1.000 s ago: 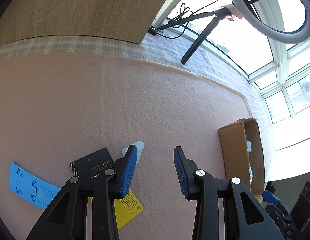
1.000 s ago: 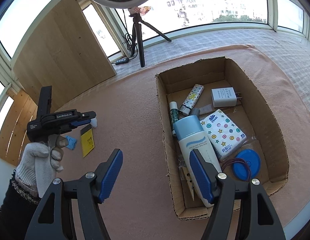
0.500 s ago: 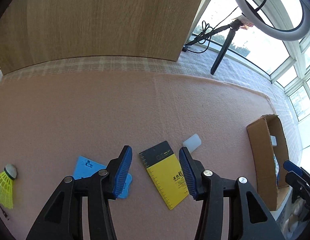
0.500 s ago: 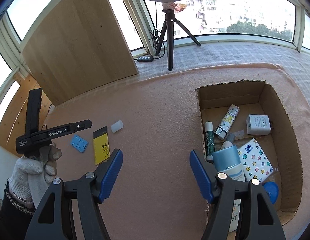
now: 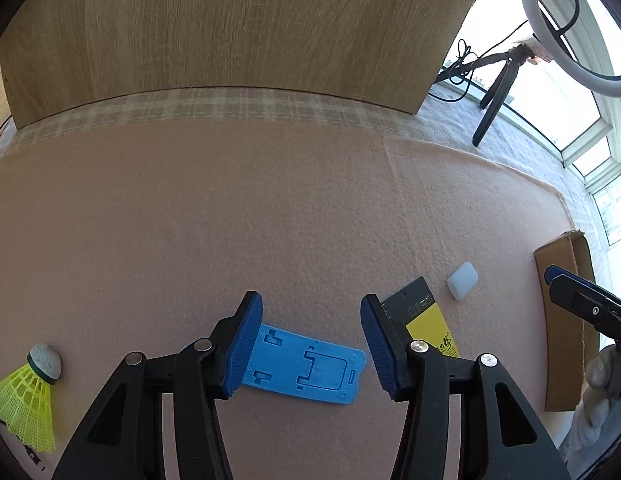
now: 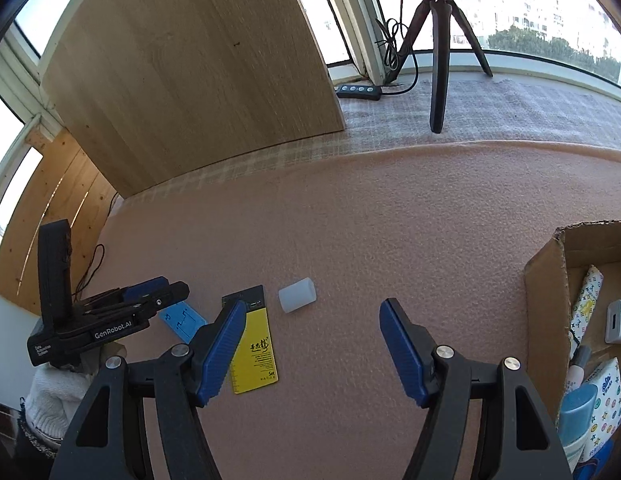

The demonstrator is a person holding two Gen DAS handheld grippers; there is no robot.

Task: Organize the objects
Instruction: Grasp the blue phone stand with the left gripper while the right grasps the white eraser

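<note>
A blue plastic phone stand (image 5: 302,366) lies flat on the pink mat, right under my left gripper (image 5: 310,304), which is open; its pads are clear of the stand. To the right lie a yellow-and-black card (image 5: 428,324) and a small white cap (image 5: 462,280). A yellow shuttlecock (image 5: 28,396) rests at the far left. My right gripper (image 6: 313,312) hangs open and empty over the mat, with the card (image 6: 254,352) by its left finger and the cap (image 6: 297,300) just ahead. The left gripper (image 6: 150,296) shows over the stand (image 6: 182,320).
A cardboard box (image 6: 550,280) at the right holds a patterned tube (image 6: 586,304), a white charger (image 6: 620,320), a tissue pack (image 6: 606,392) and a blue-capped bottle (image 6: 578,404). A wooden board (image 6: 190,72) and a tripod (image 6: 438,60) stand behind the mat.
My left gripper moved left from over the yellow card to over the blue stand, and its jaws widened. My right gripper swung left from above the box to the mat near the card and cap.
</note>
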